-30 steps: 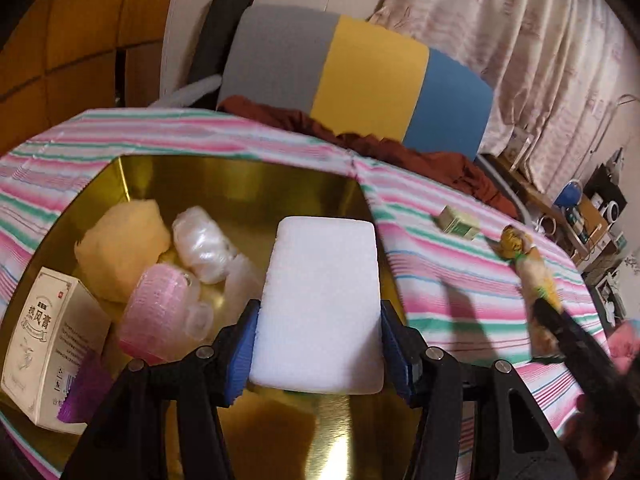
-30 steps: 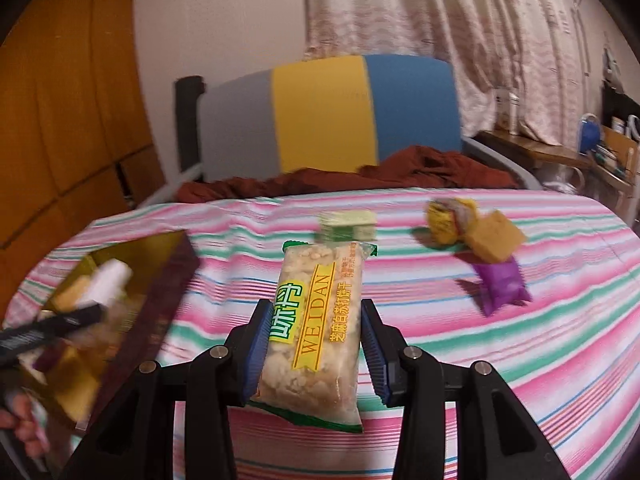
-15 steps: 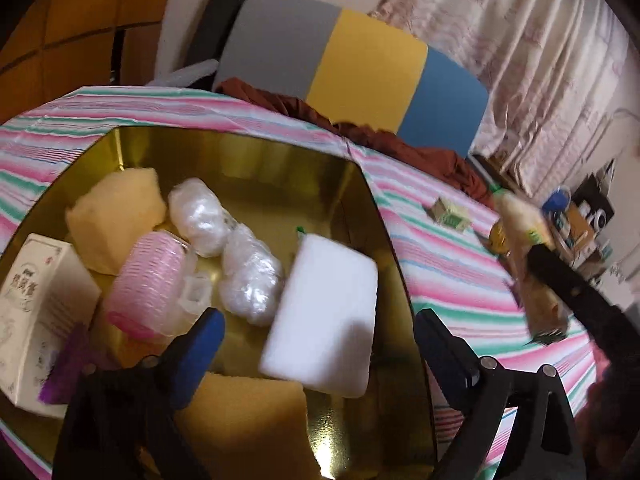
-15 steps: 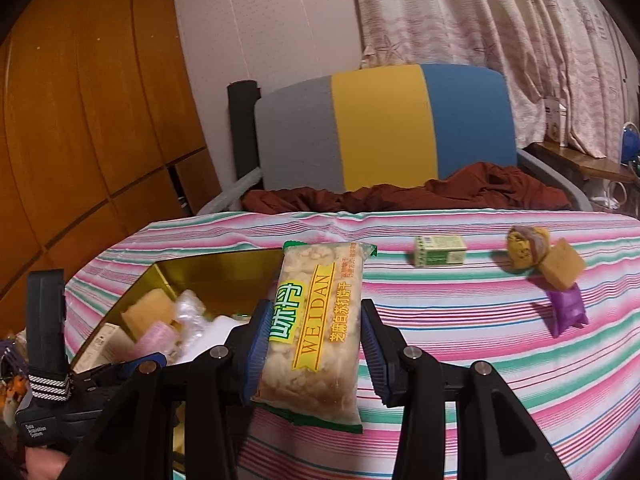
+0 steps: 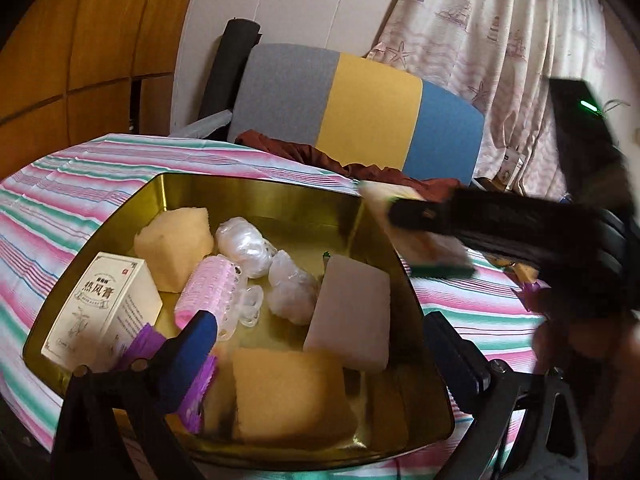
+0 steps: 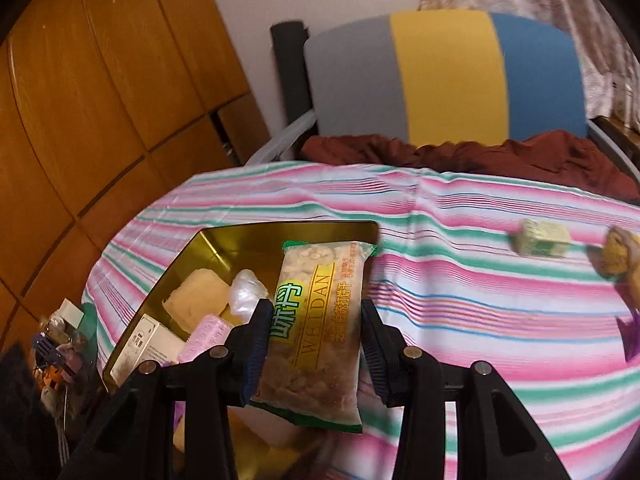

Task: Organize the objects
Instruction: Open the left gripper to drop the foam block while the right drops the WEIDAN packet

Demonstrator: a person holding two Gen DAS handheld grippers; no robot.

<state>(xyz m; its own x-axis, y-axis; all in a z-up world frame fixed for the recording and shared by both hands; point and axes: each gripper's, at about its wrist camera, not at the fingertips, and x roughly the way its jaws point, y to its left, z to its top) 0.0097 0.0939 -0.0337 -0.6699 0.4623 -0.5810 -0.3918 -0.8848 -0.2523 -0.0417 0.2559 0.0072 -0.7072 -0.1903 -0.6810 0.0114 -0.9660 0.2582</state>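
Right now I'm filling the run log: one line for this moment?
left claw: opening, empty | white block: in gold tin | right claw: shut on snack packet, at tin

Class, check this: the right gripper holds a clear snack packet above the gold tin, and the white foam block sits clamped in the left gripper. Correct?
Not quite. The left wrist view shows the white foam block lying free in the gold tin; the left gripper is opening, nothing between its jaws. The rest holds.
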